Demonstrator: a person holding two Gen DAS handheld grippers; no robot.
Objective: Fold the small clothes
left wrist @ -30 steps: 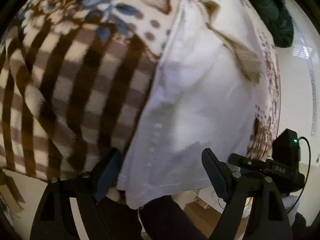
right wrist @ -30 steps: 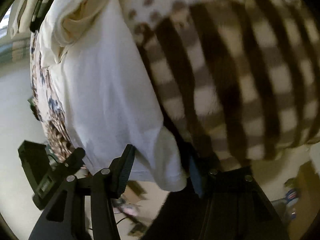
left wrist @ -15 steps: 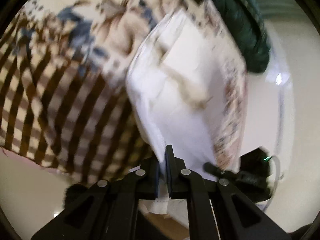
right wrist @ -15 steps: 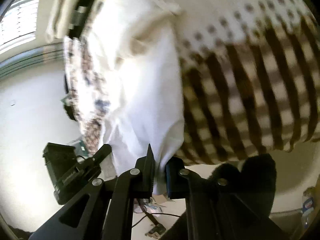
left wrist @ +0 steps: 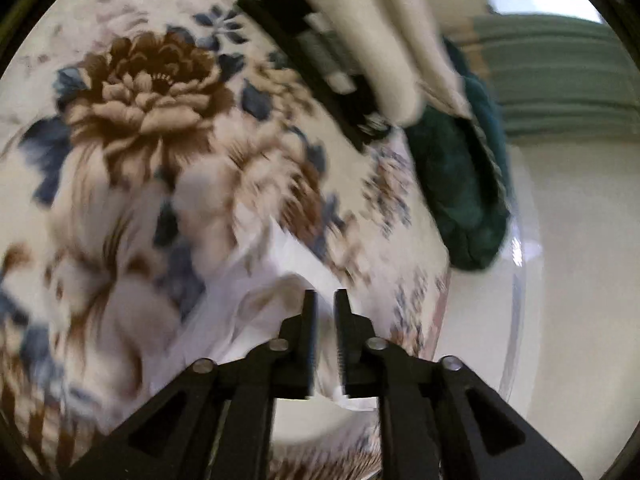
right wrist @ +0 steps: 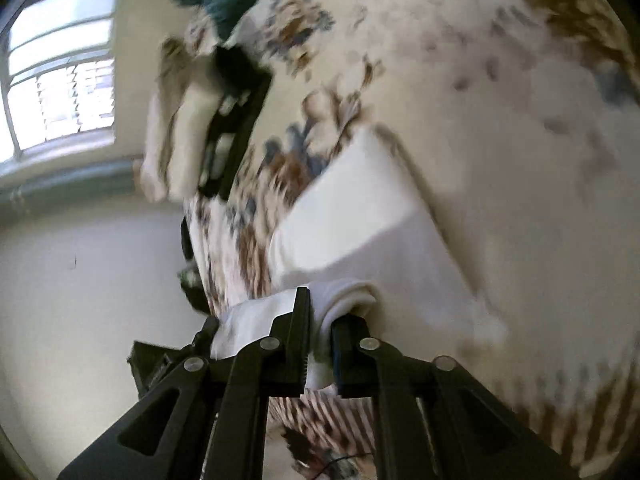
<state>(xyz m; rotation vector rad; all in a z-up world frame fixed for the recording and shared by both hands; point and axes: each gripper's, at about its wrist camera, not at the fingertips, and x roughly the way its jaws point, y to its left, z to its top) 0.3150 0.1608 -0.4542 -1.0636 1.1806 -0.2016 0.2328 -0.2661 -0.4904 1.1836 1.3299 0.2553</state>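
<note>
A white garment [right wrist: 360, 216] lies on a floral blanket [right wrist: 500, 100], partly lifted and doubled over. My right gripper [right wrist: 320, 312] is shut on a rolled corner of the white garment, which bulges between the fingers. In the left wrist view the same white garment [left wrist: 260, 300] hangs in folds in front of my left gripper [left wrist: 325, 300], which is shut on its edge. The frames are blurred by motion.
The floral blanket [left wrist: 152, 92] covers the bed. A black crate [left wrist: 320, 64] with cream clothes [left wrist: 384, 36] stands at the far side, next to a dark green garment [left wrist: 460, 184]. The crate [right wrist: 236, 128] and a window [right wrist: 60, 68] show in the right wrist view.
Both grippers went from open around the garment's lower corners to shut on them, then lifted and swept the hem forward over the garment toward the floral part of the blanket.
</note>
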